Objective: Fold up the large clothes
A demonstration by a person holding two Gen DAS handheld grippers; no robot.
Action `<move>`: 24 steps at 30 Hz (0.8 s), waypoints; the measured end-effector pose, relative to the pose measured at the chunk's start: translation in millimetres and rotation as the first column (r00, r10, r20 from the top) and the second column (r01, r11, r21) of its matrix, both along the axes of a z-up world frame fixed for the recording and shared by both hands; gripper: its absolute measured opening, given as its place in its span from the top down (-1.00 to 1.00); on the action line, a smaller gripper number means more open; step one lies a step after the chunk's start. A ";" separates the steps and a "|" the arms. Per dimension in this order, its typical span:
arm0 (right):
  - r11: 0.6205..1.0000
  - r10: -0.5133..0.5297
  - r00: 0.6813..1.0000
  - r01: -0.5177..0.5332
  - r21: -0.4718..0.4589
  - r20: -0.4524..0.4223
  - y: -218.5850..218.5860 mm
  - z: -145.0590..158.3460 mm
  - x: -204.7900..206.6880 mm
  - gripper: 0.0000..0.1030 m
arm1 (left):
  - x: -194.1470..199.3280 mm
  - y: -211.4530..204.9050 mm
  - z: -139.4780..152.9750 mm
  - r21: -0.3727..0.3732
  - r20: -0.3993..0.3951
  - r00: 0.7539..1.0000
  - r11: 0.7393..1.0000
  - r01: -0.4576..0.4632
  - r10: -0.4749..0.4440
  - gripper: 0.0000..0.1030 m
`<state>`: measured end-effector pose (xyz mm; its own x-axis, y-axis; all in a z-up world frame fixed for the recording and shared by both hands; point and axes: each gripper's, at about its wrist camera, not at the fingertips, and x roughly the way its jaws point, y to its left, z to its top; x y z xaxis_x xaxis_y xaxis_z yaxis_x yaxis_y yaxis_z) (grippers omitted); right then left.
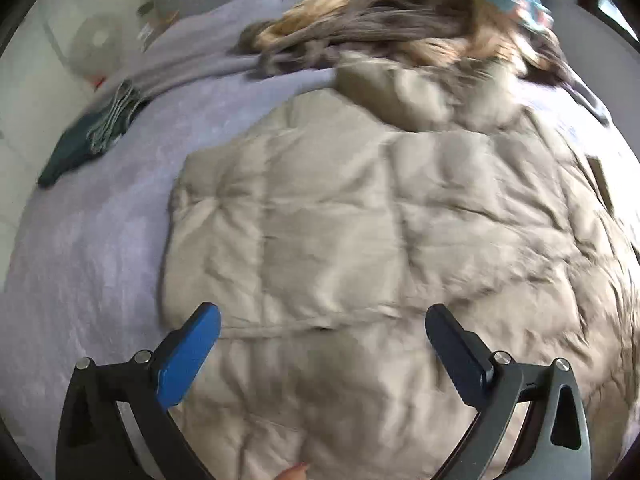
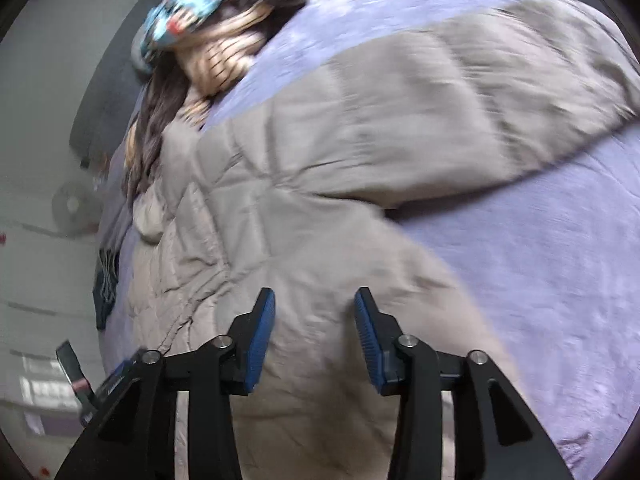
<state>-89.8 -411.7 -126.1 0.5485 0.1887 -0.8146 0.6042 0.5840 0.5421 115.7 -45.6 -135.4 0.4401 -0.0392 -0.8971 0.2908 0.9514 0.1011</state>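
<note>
The left gripper (image 1: 323, 320) hung with fingers spread wide and empty over the beige quilted jacket (image 1: 360, 220) on the bed (image 1: 80, 260). The right gripper (image 2: 315, 300) was half open, empty, with the sleeve (image 2: 500, 92) beyond its fingers. Next grips should probably pinch seams, not puffy filling.
</note>
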 end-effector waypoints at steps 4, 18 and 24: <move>0.996 -0.087 0.996 0.087 -0.003 -0.011 -38.5 -1.4 -39.6 -0.22 | -15.1 -37.1 0.3 0.039 -0.024 0.999 0.999 0.034 -0.034 -0.99; 0.877 -0.450 0.889 0.423 0.226 0.083 -182.8 -29.8 -105.6 -1.00 | -50.5 -128.3 4.2 -0.006 -0.100 0.988 0.993 0.121 -0.121 -0.99; 0.794 -0.564 0.812 0.482 0.371 0.152 -225.7 -47.0 -104.4 -1.00 | -59.6 -143.3 5.2 -0.016 -0.127 0.986 0.994 0.104 -0.106 -0.99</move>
<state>-194.2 -637.4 -173.1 0.8047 0.0263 -0.5931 0.5933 -0.0008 0.8050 56.1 -188.9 -130.1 0.3147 -0.0876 -0.9451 0.3991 0.9156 0.0480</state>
